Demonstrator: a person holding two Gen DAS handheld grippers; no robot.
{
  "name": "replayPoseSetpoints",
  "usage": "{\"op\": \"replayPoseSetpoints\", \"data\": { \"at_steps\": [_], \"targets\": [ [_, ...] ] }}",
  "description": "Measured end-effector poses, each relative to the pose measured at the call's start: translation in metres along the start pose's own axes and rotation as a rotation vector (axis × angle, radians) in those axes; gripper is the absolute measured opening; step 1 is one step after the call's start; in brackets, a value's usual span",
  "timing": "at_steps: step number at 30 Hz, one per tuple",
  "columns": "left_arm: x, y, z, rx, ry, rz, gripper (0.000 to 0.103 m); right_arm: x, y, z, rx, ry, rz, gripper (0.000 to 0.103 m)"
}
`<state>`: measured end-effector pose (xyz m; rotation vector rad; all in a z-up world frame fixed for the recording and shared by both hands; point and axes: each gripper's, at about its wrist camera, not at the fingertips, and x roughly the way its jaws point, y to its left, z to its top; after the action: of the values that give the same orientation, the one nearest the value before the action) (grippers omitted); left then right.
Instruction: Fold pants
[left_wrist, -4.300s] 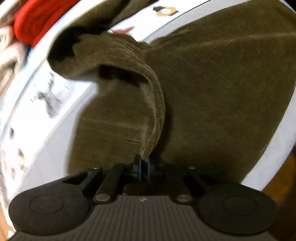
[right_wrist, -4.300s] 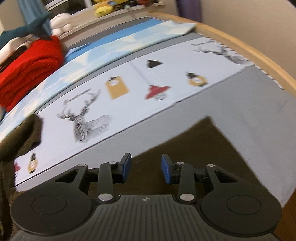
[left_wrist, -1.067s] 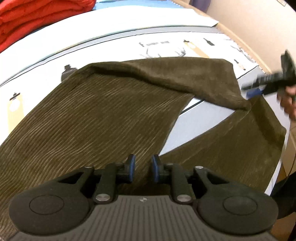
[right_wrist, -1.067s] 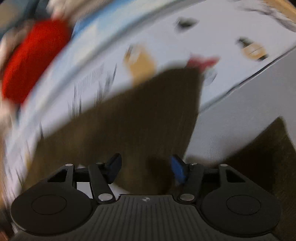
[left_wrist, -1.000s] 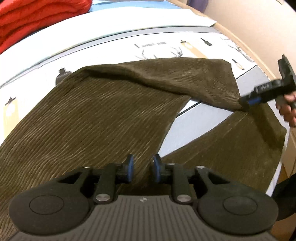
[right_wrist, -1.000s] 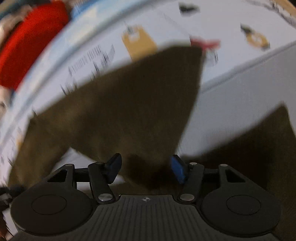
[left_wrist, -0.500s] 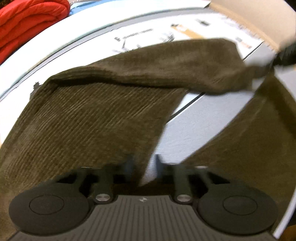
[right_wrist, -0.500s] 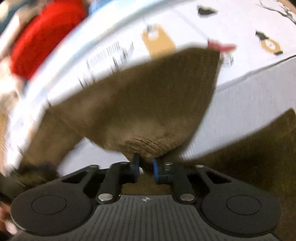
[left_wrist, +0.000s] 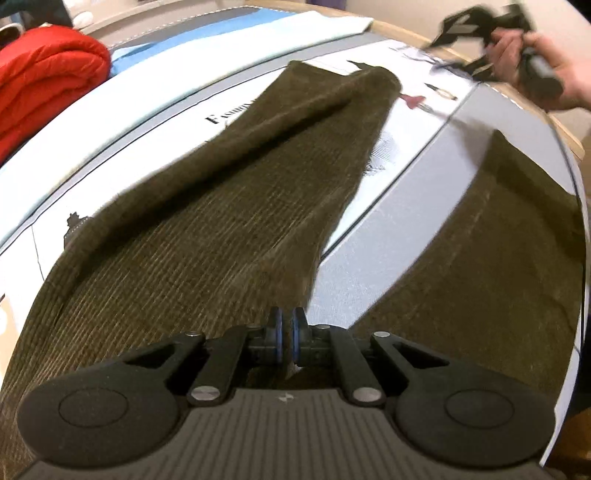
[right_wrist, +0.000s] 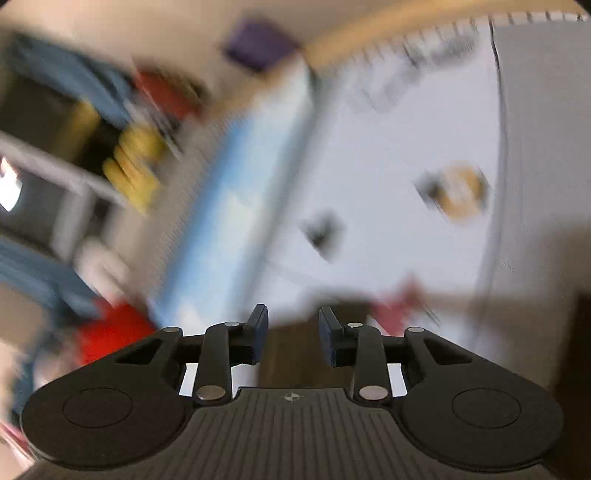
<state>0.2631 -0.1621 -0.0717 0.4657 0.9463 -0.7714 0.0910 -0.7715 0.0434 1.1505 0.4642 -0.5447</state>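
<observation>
Brown corduroy pants (left_wrist: 229, 221) lie spread on a printed sheet, one leg stretched toward the far side, the other leg (left_wrist: 498, 251) at the right. My left gripper (left_wrist: 287, 325) is shut on the pants' edge near the crotch. My right gripper (right_wrist: 293, 332) is open and empty, above the far leg end; the pants (right_wrist: 295, 354) show blurred below it. In the left wrist view the right gripper (left_wrist: 480, 26) is held in a hand at the top right, off the cloth.
A red folded blanket (left_wrist: 44, 85) lies at the far left. The printed sheet (left_wrist: 406, 122) covers the surface, with a wooden edge (left_wrist: 569, 136) at the right. Blurred shelves with toys (right_wrist: 133, 166) show in the right wrist view.
My right gripper let go of the leg end and lifted away. The leg now lies stretched out flat. My left gripper has closed on the pants' edge.
</observation>
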Motion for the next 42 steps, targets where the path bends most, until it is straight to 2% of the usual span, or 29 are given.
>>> {"op": "replayPoseSetpoints", "data": {
  "at_steps": [2, 5, 7, 9, 11, 15, 16, 17, 18, 19, 20, 23, 26, 32, 35, 37, 39, 41, 42],
  "targets": [
    [-0.004, -0.005, 0.0, 0.017, -0.01, -0.023, 0.004, 0.026, -0.007, -0.016, -0.063, 0.121, -0.07, 0.033],
    [-0.013, -0.015, -0.002, 0.062, -0.025, -0.079, 0.001, 0.051, -0.02, -0.03, -0.078, 0.191, -0.091, 0.039],
    [-0.013, -0.023, -0.006, 0.104, -0.011, -0.095, 0.0, 0.059, -0.022, -0.034, -0.06, 0.174, -0.089, 0.044],
    [-0.014, -0.03, -0.011, 0.126, 0.007, -0.083, 0.001, 0.065, -0.026, -0.034, -0.044, 0.151, -0.074, 0.045],
    [-0.018, -0.022, -0.013, 0.082, 0.012, -0.082, 0.003, 0.07, -0.028, -0.034, -0.031, 0.126, -0.044, 0.045],
    [-0.039, 0.006, -0.02, -0.049, -0.03, -0.046, 0.01, 0.085, -0.022, -0.035, -0.064, 0.082, -0.029, 0.044],
    [-0.044, 0.014, -0.022, -0.074, -0.038, -0.031, 0.011, 0.093, -0.021, -0.034, -0.083, 0.077, -0.031, 0.042],
    [-0.049, 0.023, -0.025, -0.105, -0.041, -0.001, 0.015, 0.097, -0.019, -0.035, -0.108, 0.076, -0.033, 0.036],
    [-0.051, 0.031, -0.028, -0.134, -0.036, 0.03, 0.018, 0.1, -0.016, -0.035, -0.133, 0.08, -0.03, 0.012],
    [-0.054, 0.041, -0.032, -0.163, -0.027, 0.057, 0.019, 0.103, -0.015, -0.034, -0.149, 0.09, -0.022, 0.007],
    [-0.057, 0.052, -0.036, -0.191, -0.02, 0.084, 0.019, 0.103, -0.014, -0.033, -0.156, 0.088, -0.013, 0.006],
    [-0.069, 0.077, -0.047, -0.244, -0.011, 0.159, 0.019, 0.09, -0.011, -0.028, -0.17, 0.063, -0.016, 0.006],
    [-0.083, 0.098, -0.053, -0.298, -0.031, 0.192, 0.019, 0.069, -0.01, -0.02, -0.14, 0.047, -0.062, 0.005],
    [-0.105, 0.121, -0.064, -0.366, -0.032, 0.238, 0.02, 0.001, -0.027, -0.013, -0.129, -0.02, -0.292, 0.005],
    [-0.113, 0.133, -0.074, -0.427, -0.01, 0.266, 0.029, -0.024, -0.055, -0.017, -0.045, -0.044, -0.451, 0.008],
    [-0.12, 0.145, -0.085, -0.491, -0.002, 0.298, 0.034, -0.033, -0.076, -0.025, 0.033, -0.02, -0.55, 0.019],
    [-0.127, 0.161, -0.1, -0.575, -0.005, 0.322, 0.039, -0.041, -0.074, -0.03, 0.031, -0.04, -0.545, 0.022],
    [-0.14, 0.179, -0.119, -0.679, -0.009, 0.351, 0.047, -0.048, -0.047, -0.037, -0.094, -0.116, -0.527, 0.027],
    [-0.145, 0.189, -0.129, -0.732, -0.008, 0.368, 0.05, -0.049, -0.033, -0.042, -0.165, -0.147, -0.499, 0.034]
  ]
}}
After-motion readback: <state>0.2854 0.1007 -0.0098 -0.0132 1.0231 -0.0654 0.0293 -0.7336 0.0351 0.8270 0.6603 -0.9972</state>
